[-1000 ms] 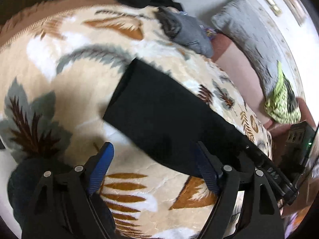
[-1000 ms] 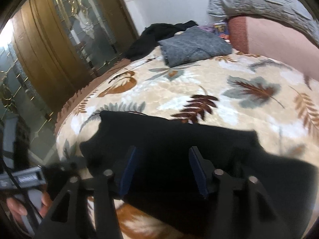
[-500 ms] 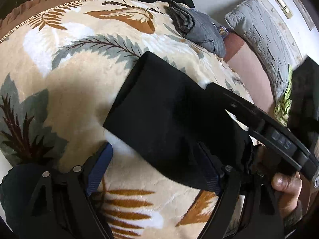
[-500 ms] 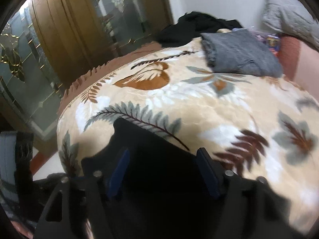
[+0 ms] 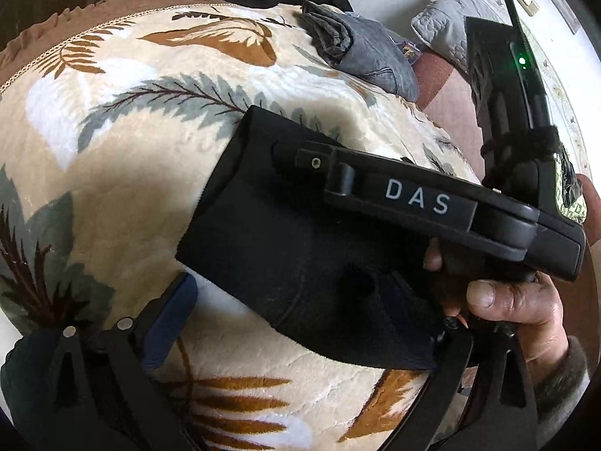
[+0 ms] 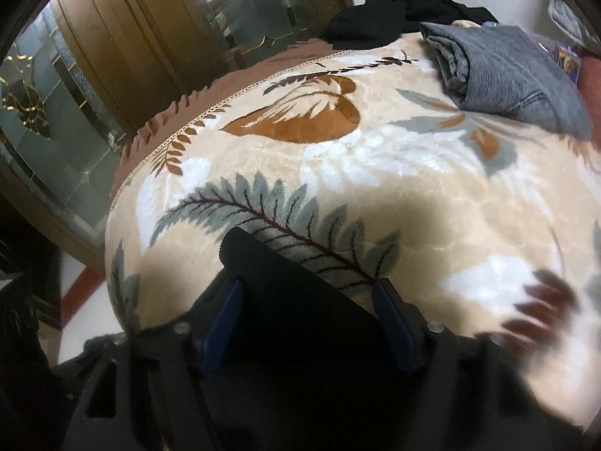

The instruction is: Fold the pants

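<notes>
The bed (image 5: 112, 173), under a cream blanket (image 6: 432, 195) printed with leaves, carries the black pants (image 5: 300, 248), already folded into a thick rectangle lying near the blanket's front edge; a folded grey garment (image 6: 507, 75) and a dark heap of clothes (image 6: 394, 3) sit well apart at the far side. The main risk, as I judge it, is the plush blanket: a finger that slides under the fold could catch the pile and drag the blanket up with the pants, or pick up only the top layer so that the stack splays open and the fold goes crooked. The two tools also work close together here, so they could knock each other over the cloth. The left gripper (image 5: 300, 323) is nearly as wide as it goes and its jaws are opening; one blue pad rests over the blanket beside the pants, the other is lost in black cloth, and nothing is pinched. The right gripper (image 6: 311, 319), held in a hand (image 5: 518, 300), is about half open and its jaws are closing, with the end of the pants between them but no pad visibly pressing.
</notes>
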Motion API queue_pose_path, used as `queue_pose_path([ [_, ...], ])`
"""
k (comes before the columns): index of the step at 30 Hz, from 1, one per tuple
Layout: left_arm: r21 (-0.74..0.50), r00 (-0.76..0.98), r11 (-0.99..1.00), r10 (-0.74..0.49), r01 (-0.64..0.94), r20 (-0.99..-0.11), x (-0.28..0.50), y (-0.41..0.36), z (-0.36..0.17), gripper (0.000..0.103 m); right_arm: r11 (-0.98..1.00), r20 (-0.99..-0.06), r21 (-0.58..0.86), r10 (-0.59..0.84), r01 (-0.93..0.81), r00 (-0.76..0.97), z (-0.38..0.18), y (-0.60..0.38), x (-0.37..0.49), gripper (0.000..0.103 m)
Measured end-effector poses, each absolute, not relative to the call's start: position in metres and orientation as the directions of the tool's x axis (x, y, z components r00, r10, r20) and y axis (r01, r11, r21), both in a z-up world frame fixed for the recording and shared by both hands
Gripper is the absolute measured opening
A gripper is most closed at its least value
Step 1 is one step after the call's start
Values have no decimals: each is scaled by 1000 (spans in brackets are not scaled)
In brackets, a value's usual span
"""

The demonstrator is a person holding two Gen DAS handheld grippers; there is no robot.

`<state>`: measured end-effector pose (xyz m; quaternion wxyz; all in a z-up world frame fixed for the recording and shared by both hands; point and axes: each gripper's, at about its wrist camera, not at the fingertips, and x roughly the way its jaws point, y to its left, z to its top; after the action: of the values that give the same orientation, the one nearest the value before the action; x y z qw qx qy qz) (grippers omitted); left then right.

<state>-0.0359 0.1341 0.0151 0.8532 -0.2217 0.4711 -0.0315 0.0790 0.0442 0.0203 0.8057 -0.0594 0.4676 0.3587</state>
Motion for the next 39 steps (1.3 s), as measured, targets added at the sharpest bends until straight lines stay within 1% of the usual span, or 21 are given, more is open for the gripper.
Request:
queue_pose_path([
  [1,-405,556,901,-259,-155,-790,-36,134,15,99,734,-794,247,528,-633,303,20,43,79,54],
  [3,-399,565,905,-253,-150,-786,-35,132,15,99,724,-785,258,543,-640,298,22,45,76,41],
  [4,-399,574,905,-253,-143,-779,-36,132,16,97,721,-780,251,546,-646,306,25,45,73,31],
  [5,-399,584,907,-253,-134,-771,-36,131,17,85,716,-774,254,553,-650,308,27,45,71,26],
  [6,-386,591,914,-244,-124,-769,-37,130,19,75,716,-766,253,560,-651,317,31,44,68,22],
  [7,-372,592,921,-239,-113,-770,-37,129,21,53,719,-760,248,560,-649,329,34,42,66,20],
  [8,-372,586,923,-249,-97,-771,-36,128,21,43,720,-757,250,562,-647,333,37,40,64,19],
  [10,-378,588,921,-255,-94,-768,-36,128,21,41,723,-752,251,565,-644,341,41,37,62,17],
  [12,-380,591,920,-257,-92,-765,-36,128,22,38,727,-749,240,560,-643,354,46,36,59,16],
  [14,-386,594,919,-265,-83,-760,-37,128,23,31,733,-747,232,555,-640,365,48,36,57,15],
  [20,-394,623,917,-276,-57,-732,-44,129,33,26,739,-719,243,572,-629,395,62,25,50,15],
  [39,-398,634,916,-281,-46,-721,-48,129,37,24,742,-690,274,594,-611,413,72,15,42,14],
])
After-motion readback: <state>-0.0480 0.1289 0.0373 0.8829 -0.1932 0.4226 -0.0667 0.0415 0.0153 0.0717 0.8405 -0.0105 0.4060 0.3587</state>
